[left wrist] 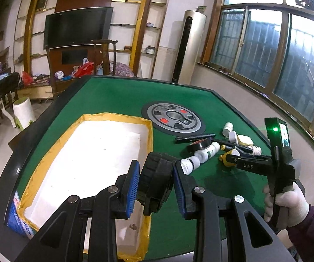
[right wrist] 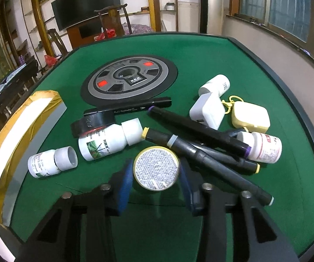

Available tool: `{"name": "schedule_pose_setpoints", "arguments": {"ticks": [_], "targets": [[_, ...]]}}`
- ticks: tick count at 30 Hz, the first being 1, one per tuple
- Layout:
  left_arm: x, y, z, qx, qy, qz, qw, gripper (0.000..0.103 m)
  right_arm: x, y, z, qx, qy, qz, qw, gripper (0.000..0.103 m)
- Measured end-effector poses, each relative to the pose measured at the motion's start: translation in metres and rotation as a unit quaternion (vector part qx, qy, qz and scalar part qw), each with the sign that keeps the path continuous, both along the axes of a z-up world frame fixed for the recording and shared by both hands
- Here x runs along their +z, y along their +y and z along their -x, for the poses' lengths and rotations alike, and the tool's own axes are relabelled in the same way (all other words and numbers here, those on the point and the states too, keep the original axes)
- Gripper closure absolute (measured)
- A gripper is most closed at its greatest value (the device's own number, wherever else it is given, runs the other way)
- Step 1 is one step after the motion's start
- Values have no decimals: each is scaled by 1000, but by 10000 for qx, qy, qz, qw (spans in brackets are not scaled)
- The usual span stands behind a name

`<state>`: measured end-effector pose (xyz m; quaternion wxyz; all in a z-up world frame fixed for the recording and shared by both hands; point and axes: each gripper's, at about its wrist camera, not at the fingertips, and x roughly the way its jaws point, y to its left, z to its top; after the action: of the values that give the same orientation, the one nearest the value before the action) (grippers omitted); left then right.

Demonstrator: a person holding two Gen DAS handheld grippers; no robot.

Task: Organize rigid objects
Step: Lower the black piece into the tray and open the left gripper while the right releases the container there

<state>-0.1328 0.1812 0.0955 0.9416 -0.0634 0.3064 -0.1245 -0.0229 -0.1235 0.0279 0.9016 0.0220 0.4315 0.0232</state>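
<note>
Left gripper [left wrist: 156, 187]: blue ribbed pads closed on a black ridged rubbery block [left wrist: 157, 182], held over the right edge of the yellow-taped white box [left wrist: 87, 152], probably for dropping in. Right gripper [right wrist: 157, 182]: pads set either side of a yellow-rimmed round tin [right wrist: 156, 168], seemingly touching; firm grip cannot be confirmed. Remaining pile left on green felt table [right wrist: 200, 50]: smooth white plastic bottles [right wrist: 109, 140], black markers [right wrist: 197, 128], tape roll [right wrist: 91, 123], cream case [right wrist: 251, 115].

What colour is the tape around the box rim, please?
Yellow tape, clearest in the left wrist view.
</note>
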Motion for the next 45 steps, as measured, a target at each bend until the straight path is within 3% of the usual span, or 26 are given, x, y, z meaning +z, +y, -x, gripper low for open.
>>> {"name": "schedule_pose_setpoints", "arguments": {"ticks": [7,13,16,19,22,32,35,36,37,39,45], "targets": [[7,20,-16,151,107,106,9998,71,22,5,16,141,-179,-309,9993,64],[0,44,-78,328,646,298,9969,71,65,53,5,969,-283,-878,9910,64],[-14,62,-118,441,1139,811,9892,71,74,92,-15,1409,-167,-1134,9834,64],[-32,77,-151,654,1523,1273,9779,72,73,140,-35,1762,-155,-836,9807,64],[-45,80,-172,810,1687,1413,9721,72,65,172,-50,1928,-85,-547,9797,64],[-59,68,-201,805,1841,1260,9715,70,40,209,-85,2094,315,-255,9770,64],[-54,71,-202,726,1745,1358,9725,52,35,213,-94,2099,380,-174,9768,64],[-51,72,-200,725,1652,1407,9735,43,35,213,-95,2082,368,-165,9773,60],[-48,75,-199,728,1593,1428,9741,38,35,213,-97,2054,350,-152,9779,50],[-42,78,-197,786,1506,1417,9752,37,38,210,-99,1974,262,-176,9798,37],[-40,89,-175,1233,1353,1461,9722,31,63,180,-90,1678,-122,-481,9846,36]]}}
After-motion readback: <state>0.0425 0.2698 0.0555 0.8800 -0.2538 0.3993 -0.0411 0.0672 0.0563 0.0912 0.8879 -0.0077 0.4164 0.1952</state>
